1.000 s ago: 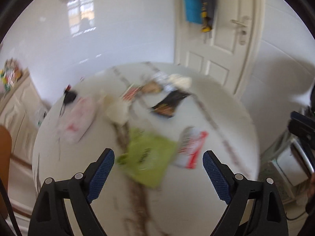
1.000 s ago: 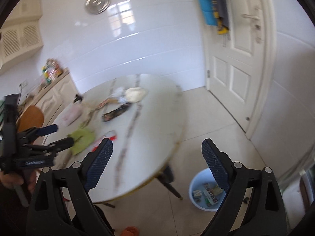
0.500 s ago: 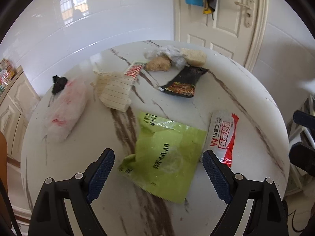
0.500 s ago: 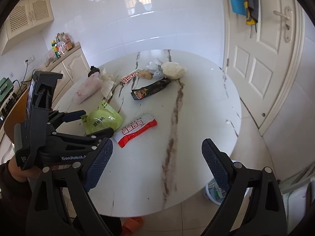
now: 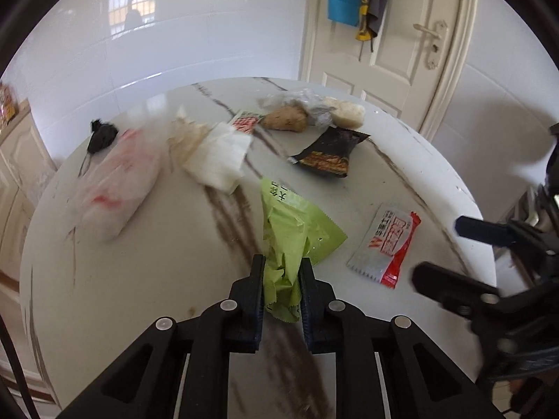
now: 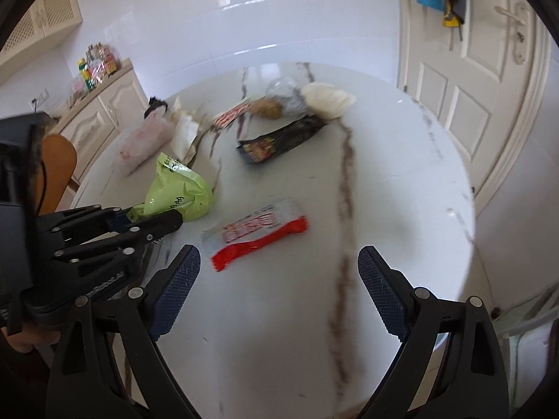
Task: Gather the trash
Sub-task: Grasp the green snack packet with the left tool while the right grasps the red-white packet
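My left gripper is shut on the near edge of a crumpled green wrapper, which also shows in the right wrist view. A red and white wrapper lies to its right on the round marble table. My right gripper is open and empty, just in front of the red and white wrapper. The right gripper also shows at the right of the left wrist view.
Farther back lie a black wrapper, white paper, a pinkish plastic bag, a small black object, a brown lump and a white bun. A white door stands behind.
My left gripper has closed on the green wrapper and crumpled it. My right gripper has moved closer to the table, over the red and white wrapper.
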### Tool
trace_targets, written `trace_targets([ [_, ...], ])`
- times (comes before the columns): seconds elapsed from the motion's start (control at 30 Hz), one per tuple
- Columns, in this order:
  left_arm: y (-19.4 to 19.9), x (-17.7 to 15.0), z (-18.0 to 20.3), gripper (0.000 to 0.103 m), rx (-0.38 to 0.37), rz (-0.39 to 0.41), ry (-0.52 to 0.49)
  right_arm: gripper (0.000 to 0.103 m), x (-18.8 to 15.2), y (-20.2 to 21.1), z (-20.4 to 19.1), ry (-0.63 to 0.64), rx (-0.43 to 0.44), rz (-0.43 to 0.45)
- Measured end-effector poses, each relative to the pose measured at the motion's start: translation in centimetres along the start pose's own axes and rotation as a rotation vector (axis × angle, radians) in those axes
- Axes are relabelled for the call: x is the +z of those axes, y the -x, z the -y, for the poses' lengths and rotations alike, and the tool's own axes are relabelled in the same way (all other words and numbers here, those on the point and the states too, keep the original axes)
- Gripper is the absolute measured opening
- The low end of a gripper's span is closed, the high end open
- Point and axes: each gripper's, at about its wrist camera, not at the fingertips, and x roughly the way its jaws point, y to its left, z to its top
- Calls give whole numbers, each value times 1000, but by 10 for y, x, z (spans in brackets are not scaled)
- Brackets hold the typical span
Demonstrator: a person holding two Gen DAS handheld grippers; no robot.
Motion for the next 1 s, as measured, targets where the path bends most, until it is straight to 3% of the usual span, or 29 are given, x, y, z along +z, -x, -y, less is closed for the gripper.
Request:
trace_targets([
  [0.3,45,-16,-27,13,11,44,37,92,11,-30,-31,50,-54,-43],
  [0.43,58,-17,-29,13,0,51,35,84,13,-36,-41,152,-92,-54],
  [0.47,62,-17,-28,13,-8,55,37,74,15,-35,-40,156,-94,-61],
  [0.5,66,-17,-28,13,-15,58,39,55,16,-34,-39,162,-90,-62],
  [0.53,70,-18,-27,13,-20,62,38,46,18,-32,-38,165,-91,-58],
  [0.57,72,-18,-26,13,-23,64,36,39,19,-30,-34,162,-93,-61],
  [0.67,80,-18,-22,13,-36,70,34,30,18,-27,-27,168,-71,-70],
  [0.7,81,-16,-22,13,-42,70,34,18,18,-26,-25,171,-65,-69],
  [0.73,83,-15,-20,13,-45,72,32,13,17,-24,-23,169,-53,-67],
  [1.0,106,-10,12,13,-92,98,-13,8,5,-3,-2,89,80,-18],
])
